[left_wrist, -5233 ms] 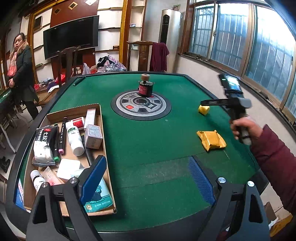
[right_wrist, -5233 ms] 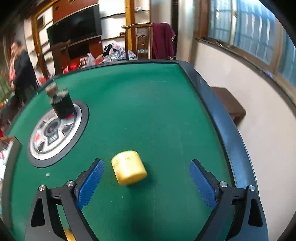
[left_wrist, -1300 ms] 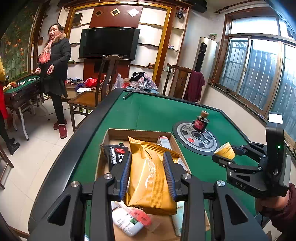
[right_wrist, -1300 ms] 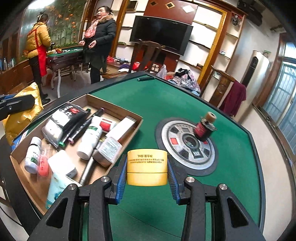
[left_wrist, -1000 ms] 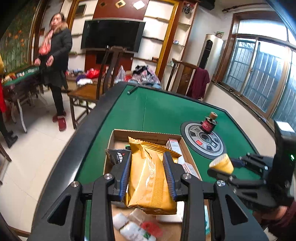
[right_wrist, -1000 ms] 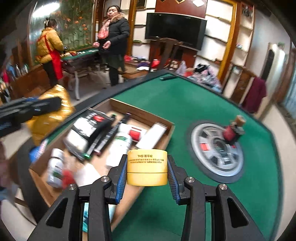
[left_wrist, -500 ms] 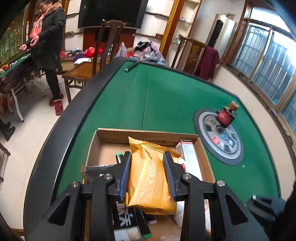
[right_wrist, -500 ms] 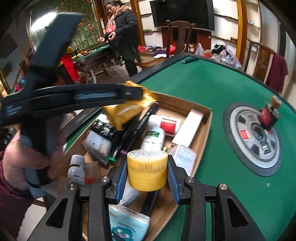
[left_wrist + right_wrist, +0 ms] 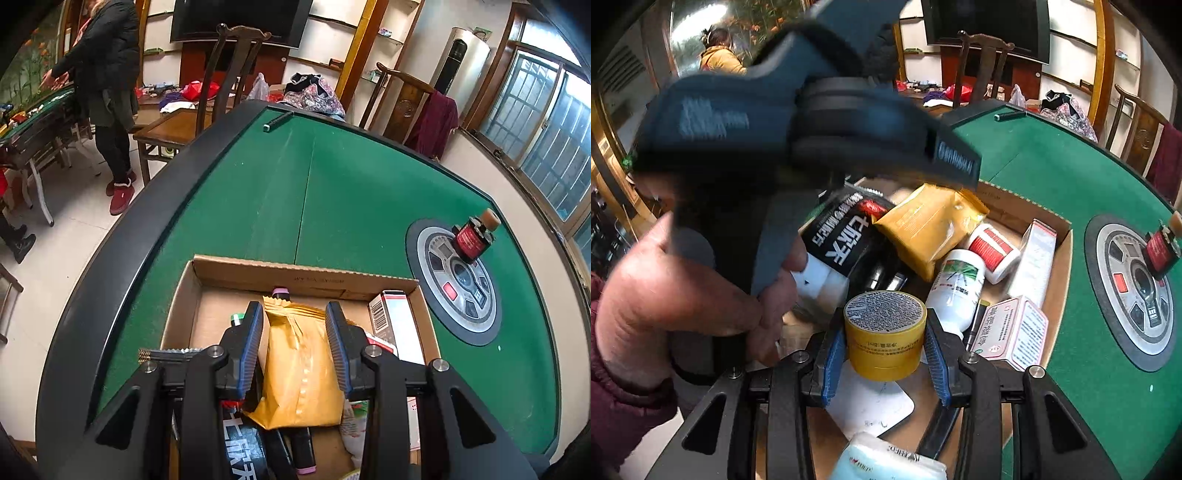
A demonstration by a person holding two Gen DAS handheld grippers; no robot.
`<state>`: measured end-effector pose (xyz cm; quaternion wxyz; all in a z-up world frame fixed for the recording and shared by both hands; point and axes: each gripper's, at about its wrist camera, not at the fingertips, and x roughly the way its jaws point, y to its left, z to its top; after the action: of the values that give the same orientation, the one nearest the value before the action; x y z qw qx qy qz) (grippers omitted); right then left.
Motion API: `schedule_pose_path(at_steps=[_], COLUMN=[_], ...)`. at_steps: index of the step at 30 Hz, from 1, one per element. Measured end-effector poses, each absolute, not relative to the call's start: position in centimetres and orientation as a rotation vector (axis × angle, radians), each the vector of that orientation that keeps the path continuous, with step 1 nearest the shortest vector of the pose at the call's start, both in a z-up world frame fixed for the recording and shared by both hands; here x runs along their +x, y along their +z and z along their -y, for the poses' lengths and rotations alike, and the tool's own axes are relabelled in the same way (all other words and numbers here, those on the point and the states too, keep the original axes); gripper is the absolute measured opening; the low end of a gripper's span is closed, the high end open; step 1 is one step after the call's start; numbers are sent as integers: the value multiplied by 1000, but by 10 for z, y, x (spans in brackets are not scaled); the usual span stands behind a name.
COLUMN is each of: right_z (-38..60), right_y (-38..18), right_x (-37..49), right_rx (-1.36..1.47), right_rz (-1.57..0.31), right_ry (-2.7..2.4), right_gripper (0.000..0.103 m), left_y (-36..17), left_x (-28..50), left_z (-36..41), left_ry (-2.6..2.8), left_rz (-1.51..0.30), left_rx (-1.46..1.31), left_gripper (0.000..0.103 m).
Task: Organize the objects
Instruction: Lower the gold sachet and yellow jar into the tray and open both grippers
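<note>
Both hands are over the cardboard box (image 9: pixel 258 271) now, & each one has a thing to drop in. The left gripper (image 9: pixel 295 345) is squeezed about half shut on the yellow packet (image 9: pixel 301 369); its blue pads press on both sides, w/ the packet's crimped top sticking out past the fingertips, over the far end of the box. Under those fingers lie a black pouch (image 9: pixel 846 236) & some dark markers (image 9: pixel 303 450), so the packet looks like it will land on top of them. The right gripper (image 9: pixel 884 350) is also part shut, on the little yellow jar (image 9: pixel 884 332), w/ its printed lid facing up between the fingers. Just past its tips are a white bottle (image 9: pixel 956 284), a red & white jar (image 9: pixel 993 247) & a pink & white carton (image 9: pixel 1012 332); below the jar is a white flat pack (image 9: pixel 871 402). The left hand (image 9: pixel 690 291) is close by on that side. I think the job is nearly done: lots of stuff is in the box already, & these 2 things are over it but not let go yet. Left to do: open the fingers. A small red & black bottle (image 9: pixel 474 238) stands out on the green table (image 9: pixel 351 184), far off to the right; can't tell if it has to go in too.
</note>
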<state>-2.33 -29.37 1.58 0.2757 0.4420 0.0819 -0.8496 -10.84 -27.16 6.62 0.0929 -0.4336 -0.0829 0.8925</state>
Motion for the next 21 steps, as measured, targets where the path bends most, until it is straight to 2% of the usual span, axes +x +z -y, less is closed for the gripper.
schedule_pose_path(at_steps=[1, 3, 4, 6, 10, 15, 21], right_z=[293, 293, 293, 292, 283, 263, 237], right_y=[15, 15, 16, 19, 31, 52, 58], right_x=[-23, -22, -20, -17, -3, 16, 26], right_rx=[1186, 1167, 1157, 1140, 1066, 958, 945], right_rz=[-229, -249, -252, -252, -269, -246, -165], right_ry=[-2290, -2302, -2298, -2303, -2340, -2420, -2487], right_gripper=[44, 44, 45, 54, 67, 84, 89], left_y=[67, 72, 75, 80, 94, 116, 139], left_x=[-107, -103, -101, -97, -83, -55, -12], left_z=[270, 269, 268, 266, 259, 246, 243], left_ry=[2655, 2669, 2678, 2689, 2729, 2837, 2976], left_rz=[239, 238, 244, 251, 199, 59, 3], left_rx=[-1278, -1258, -1245, -1216, -1168, -1065, -934], left_gripper=[36, 48, 56, 64, 77, 88, 97])
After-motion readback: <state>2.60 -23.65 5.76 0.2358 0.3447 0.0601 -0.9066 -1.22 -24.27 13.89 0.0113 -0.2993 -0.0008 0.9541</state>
